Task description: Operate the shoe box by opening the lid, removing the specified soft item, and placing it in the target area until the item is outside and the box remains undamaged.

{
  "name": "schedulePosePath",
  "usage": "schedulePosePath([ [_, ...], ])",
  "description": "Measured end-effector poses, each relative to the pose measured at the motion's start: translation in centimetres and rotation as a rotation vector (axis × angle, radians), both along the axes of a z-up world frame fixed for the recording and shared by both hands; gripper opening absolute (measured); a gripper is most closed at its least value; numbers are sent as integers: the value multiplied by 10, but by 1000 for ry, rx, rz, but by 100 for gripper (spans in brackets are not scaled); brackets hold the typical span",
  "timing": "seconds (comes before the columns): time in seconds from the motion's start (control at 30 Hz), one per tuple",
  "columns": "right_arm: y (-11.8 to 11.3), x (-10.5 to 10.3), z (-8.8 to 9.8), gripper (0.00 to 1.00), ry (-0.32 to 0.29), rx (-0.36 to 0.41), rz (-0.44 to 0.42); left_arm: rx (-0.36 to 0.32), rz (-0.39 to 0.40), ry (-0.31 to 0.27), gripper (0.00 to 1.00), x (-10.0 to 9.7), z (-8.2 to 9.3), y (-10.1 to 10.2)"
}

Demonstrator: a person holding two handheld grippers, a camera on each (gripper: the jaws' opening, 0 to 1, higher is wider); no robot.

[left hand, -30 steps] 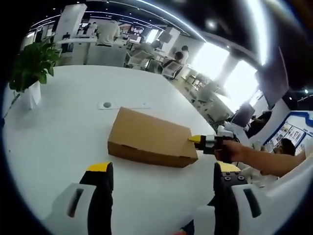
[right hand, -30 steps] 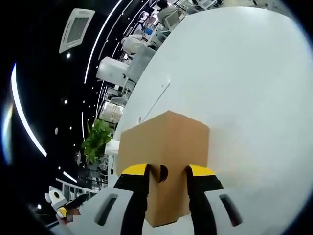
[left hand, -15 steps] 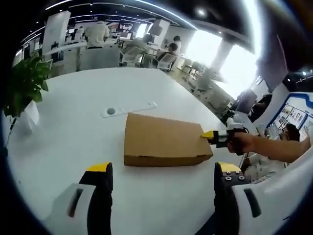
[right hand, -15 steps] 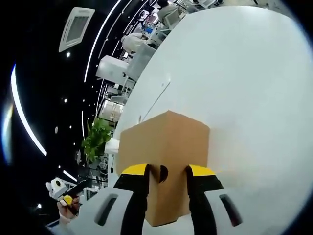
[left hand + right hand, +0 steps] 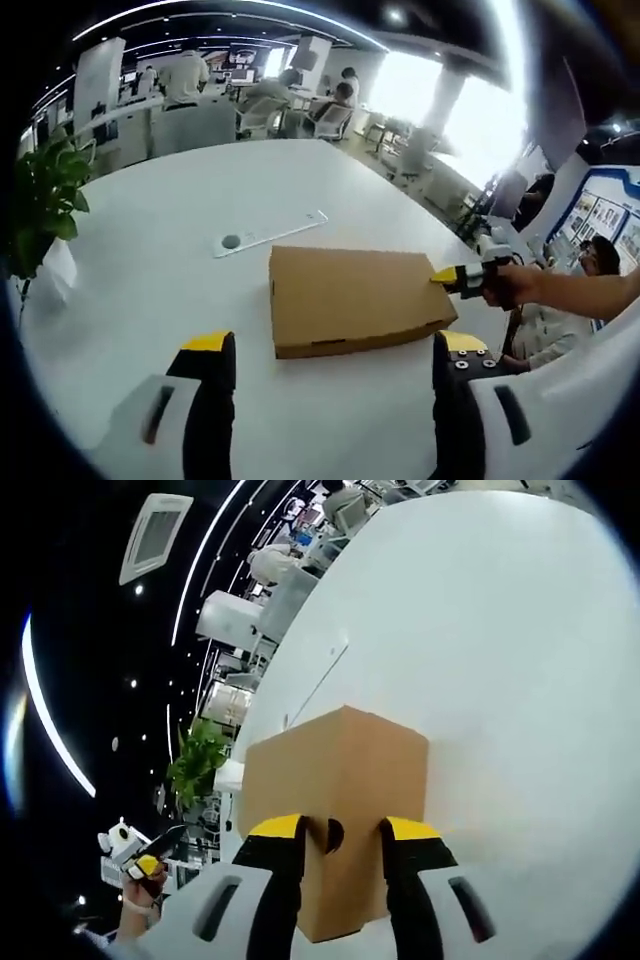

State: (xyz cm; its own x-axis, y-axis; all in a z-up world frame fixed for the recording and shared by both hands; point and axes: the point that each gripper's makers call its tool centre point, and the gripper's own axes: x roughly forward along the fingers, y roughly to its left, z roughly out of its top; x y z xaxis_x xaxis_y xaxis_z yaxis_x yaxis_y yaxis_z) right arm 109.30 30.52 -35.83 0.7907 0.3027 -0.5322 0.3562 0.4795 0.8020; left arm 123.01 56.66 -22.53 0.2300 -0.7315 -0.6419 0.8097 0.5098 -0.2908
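Observation:
A closed brown cardboard shoe box lies flat on the white table. In the left gripper view my left gripper hangs open above the table just short of the box, with nothing between its yellow-tipped jaws. My right gripper, held by a hand, meets the box's right end. In the right gripper view the shoe box reaches up to the camera, and my right gripper is closed on the end that has a round hole. The left gripper shows at lower left in a hand.
A potted plant stands at the table's left edge. A flat grey strip with a round disc lies on the table beyond the box. Office desks, chairs and people fill the background. A person sits to the right.
The left gripper's camera has swung, so the box sits squarer and nearer in its view. In the right gripper view the left gripper has risen at lower left; the hold on the box is unchanged.

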Motion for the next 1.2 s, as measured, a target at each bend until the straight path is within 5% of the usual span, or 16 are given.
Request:
schedulePosePath([
  [0.3,1,0,0,30,6,-7,1,-26,2,37,83,24,-10,-6],
  [0.6,-1,0,-2,30,8,-5,-1,-178,63,201,77,47,-16,-24],
  [1.2,1,-2,0,30,5,-7,-3,-158,109,310,79,77,-65,-37],
])
